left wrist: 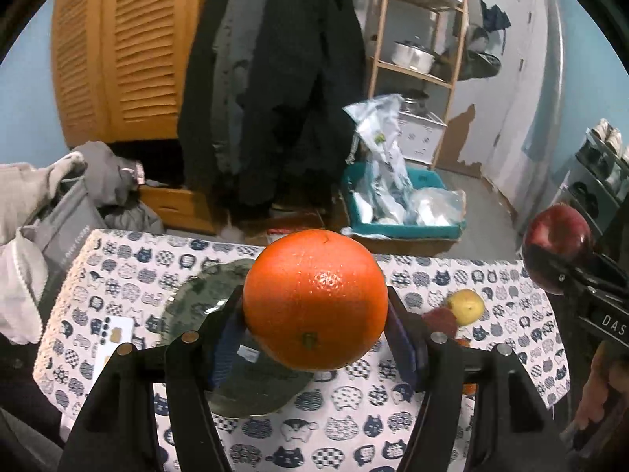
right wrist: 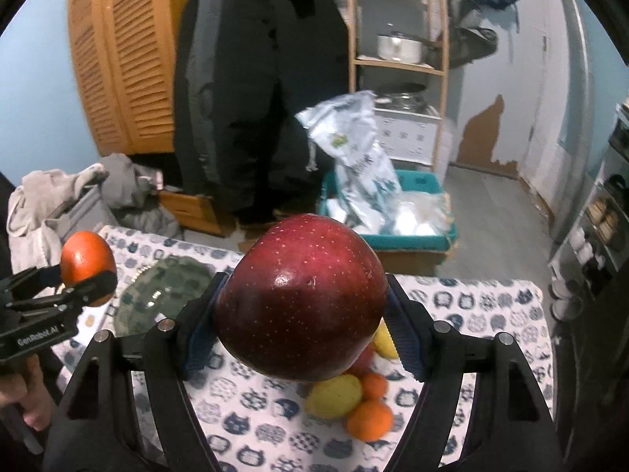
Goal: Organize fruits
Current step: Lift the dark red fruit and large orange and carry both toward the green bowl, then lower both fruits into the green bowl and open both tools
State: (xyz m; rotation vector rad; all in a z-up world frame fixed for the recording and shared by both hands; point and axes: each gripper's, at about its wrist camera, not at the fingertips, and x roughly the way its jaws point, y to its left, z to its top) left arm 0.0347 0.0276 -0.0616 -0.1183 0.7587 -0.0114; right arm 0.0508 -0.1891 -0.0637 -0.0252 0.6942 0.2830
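My left gripper (left wrist: 314, 314) is shut on a big orange (left wrist: 314, 299) and holds it above the green glass plate (left wrist: 204, 295) on the cat-print tablecloth (left wrist: 334, 413). My right gripper (right wrist: 302, 314) is shut on a dark red apple (right wrist: 302, 299), held above a pile of fruit: a lemon (right wrist: 334, 395), small oranges (right wrist: 369, 415) and another yellow fruit (right wrist: 383, 340). The apple also shows in the left wrist view (left wrist: 556, 240), the orange in the right wrist view (right wrist: 88, 261). The plate (right wrist: 165, 287) lies left of the apple.
A white card (left wrist: 112, 338) lies on the cloth left of the plate. Beyond the table's far edge are a teal bin with plastic bags (left wrist: 401, 204), a hanging black coat (left wrist: 275, 78), a wooden shelf with a pot (left wrist: 416, 55) and piled clothes (left wrist: 59, 196).
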